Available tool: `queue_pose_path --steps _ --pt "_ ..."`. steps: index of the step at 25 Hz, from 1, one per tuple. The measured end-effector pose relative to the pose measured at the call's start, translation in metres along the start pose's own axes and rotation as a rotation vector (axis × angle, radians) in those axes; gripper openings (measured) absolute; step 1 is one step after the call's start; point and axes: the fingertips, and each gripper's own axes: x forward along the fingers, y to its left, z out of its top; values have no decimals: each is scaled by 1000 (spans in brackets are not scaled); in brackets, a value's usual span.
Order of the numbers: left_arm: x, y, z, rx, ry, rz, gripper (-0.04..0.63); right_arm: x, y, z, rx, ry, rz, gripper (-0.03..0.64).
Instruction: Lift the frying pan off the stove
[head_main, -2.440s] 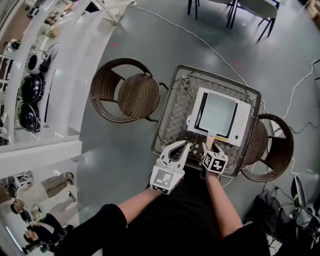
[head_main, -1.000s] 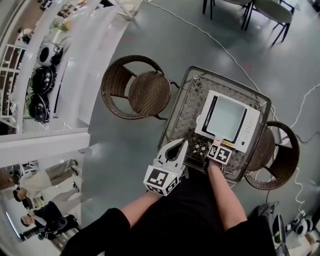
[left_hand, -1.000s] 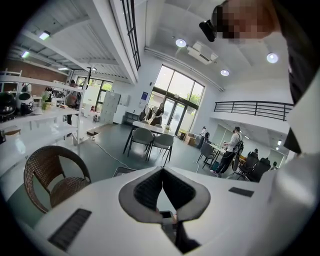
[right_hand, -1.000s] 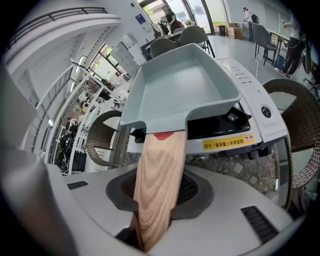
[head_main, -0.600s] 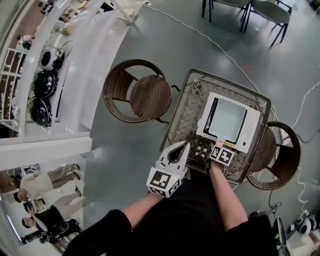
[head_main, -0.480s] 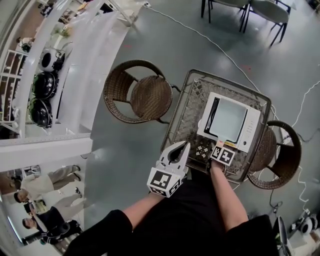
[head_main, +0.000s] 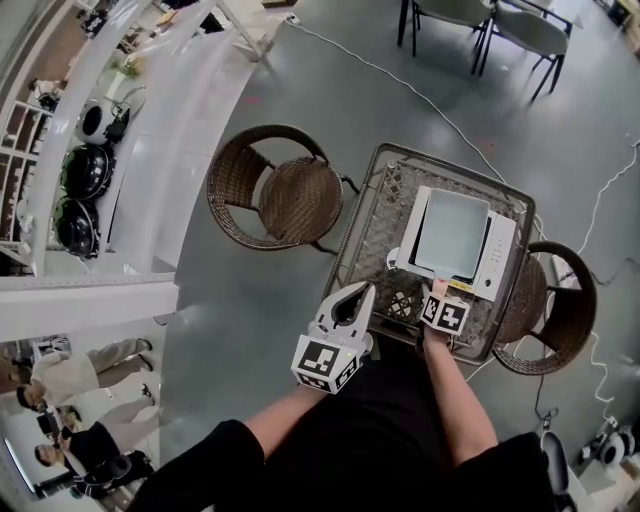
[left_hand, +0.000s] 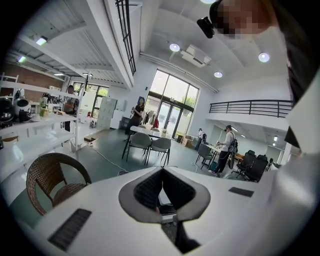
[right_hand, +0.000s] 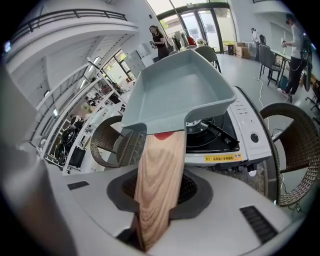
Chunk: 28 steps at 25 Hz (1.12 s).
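Right gripper (head_main: 438, 292), its jaws just closing, clamps the handle (right_hand: 159, 175) of the empty frying pan (right_hand: 175, 90) above the stove (right_hand: 245, 120).

The left gripper (left_hand: 163, 169) fills the lower half, its white shell spreading from 8 to 4 o'clock. Its grey ribbed pads (left_hand: 147, 190) meet at their tips, with nothing gripped between them. A brown wicker armchair (left_hand: 50, 175) sits at 8 o'clock. Two grey padded chairs (left_hand: 150, 144) stand just above the tips, tall glazed windows (left_hand: 172, 97) at 12, a black balcony railing (left_hand: 250, 106) at 3.
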Motion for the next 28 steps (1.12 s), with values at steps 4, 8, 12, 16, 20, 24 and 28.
queue_pose_path --steps 4,8,12,16,20,24,28 --pt "-18 -1 1 8 -17 -20 15 -21 20 1 -21 -41 14 104" --pt "-40 -4 6 17 -47 -33 15 -49 41 -1 -29 -86 36 104" --pt "-65 -4 6 -4 -64 -53 15 -81 61 -9 -26 -147 41 104" --pt "-88 -10 5 -21 -84 -74 15 -112 80 -23 -21 -195 51 104" --pt "-110 -22 -1 10 -100 -104 15 -144 94 -43 -12 -236 73 104" --pt "-133 -29 -6 27 -96 -131 15 -177 109 -67 -22 -263 89 104" --pt "-155 -39 -15 33 -89 -171 15 -214 126 -80 -45 -332 82 104"
